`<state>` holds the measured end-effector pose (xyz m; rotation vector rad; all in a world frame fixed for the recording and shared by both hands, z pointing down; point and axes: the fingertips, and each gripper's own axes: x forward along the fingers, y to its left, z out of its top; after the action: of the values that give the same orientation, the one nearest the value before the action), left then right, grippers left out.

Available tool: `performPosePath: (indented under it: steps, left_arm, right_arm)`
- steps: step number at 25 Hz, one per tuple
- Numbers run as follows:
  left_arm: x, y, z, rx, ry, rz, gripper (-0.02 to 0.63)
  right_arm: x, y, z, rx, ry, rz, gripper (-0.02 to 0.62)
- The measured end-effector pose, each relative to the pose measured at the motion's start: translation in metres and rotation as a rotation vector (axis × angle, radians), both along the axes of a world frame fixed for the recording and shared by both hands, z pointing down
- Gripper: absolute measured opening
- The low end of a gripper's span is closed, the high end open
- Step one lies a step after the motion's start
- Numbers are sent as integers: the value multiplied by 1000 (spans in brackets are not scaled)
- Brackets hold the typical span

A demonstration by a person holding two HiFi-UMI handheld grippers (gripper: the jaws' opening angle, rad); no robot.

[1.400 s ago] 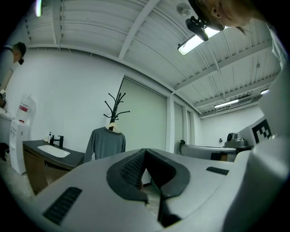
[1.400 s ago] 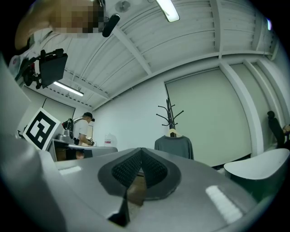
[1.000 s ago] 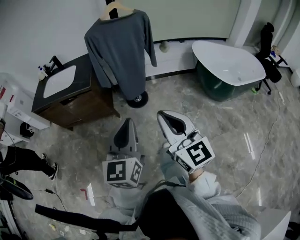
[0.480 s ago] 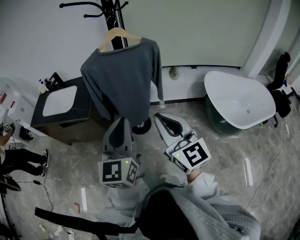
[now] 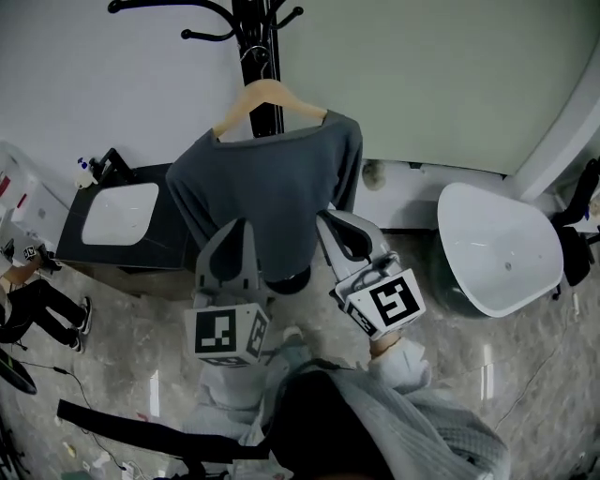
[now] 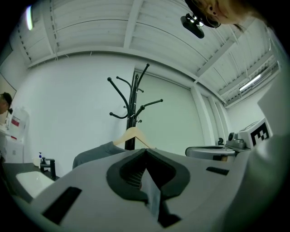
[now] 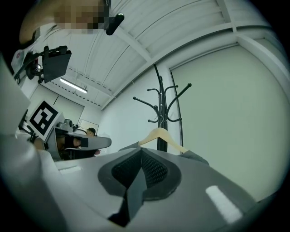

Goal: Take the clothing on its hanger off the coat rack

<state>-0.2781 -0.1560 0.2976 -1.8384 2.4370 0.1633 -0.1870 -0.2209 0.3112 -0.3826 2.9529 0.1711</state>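
Note:
A dark grey long-sleeved top (image 5: 267, 202) hangs on a pale wooden hanger (image 5: 270, 99) from the black coat rack (image 5: 255, 21) against the white wall. The hanger (image 6: 134, 136) and rack (image 6: 133, 106) show ahead in the left gripper view, and the hanger (image 7: 161, 136) and rack (image 7: 162, 106) in the right gripper view. My left gripper (image 5: 238, 228) is shut and empty, its tip in front of the top's lower left. My right gripper (image 5: 330, 222) is shut and empty, at the top's lower right edge. Whether either tip touches the cloth I cannot tell.
A dark vanity with a white basin (image 5: 117, 212) stands left of the rack. A white bathtub (image 5: 502, 248) sits at the right. The rack's round base (image 5: 291, 278) rests on the marble floor. A person's legs (image 5: 42, 305) are at the far left edge.
The view has drawn closer to the rack and tilted up; the top and hanger now fill the middle. Both grippers have come forward to the top's lower part, still shut.

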Motion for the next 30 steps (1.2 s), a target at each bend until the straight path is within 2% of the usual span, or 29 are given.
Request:
performPosePath:
  steps: [3,7,12,19,23,24,27,30]
  left_arm:
    - [-33,-34,-13,-10,-39,1,5]
    - [-71,-63,-23,-23,-81,-36,5]
    - [-92,-86,-22,-59,-102,-71,5]
    - [-113,-98,-39,-46,-138,-179,6]
    - [-123,-98,-45,-37,-179,-258,7]
    - [-122,-98,-48,-37,-197,-262,10]
    - [-118,-97,-57,-65,-294,-275,134]
    - [-122,-104,-52,-204,-461,-337,189]
  right_arm:
    - [-33,-37,-12,24,-12,22,2]
    - [-66,-78,-18,64,20,55,2]
    - [-84,-118,-19,88,76,90,2]
    - [-111,-153,-36,148,68,33,6]
    - [-123,-164,-41,174,54,-5,40]
    - [-124,-164,-43,185,56,-7,59]
    - [-129,-163,-48,239,84,-11,162]
    - [-138,-165,-45,320,144,0,199]
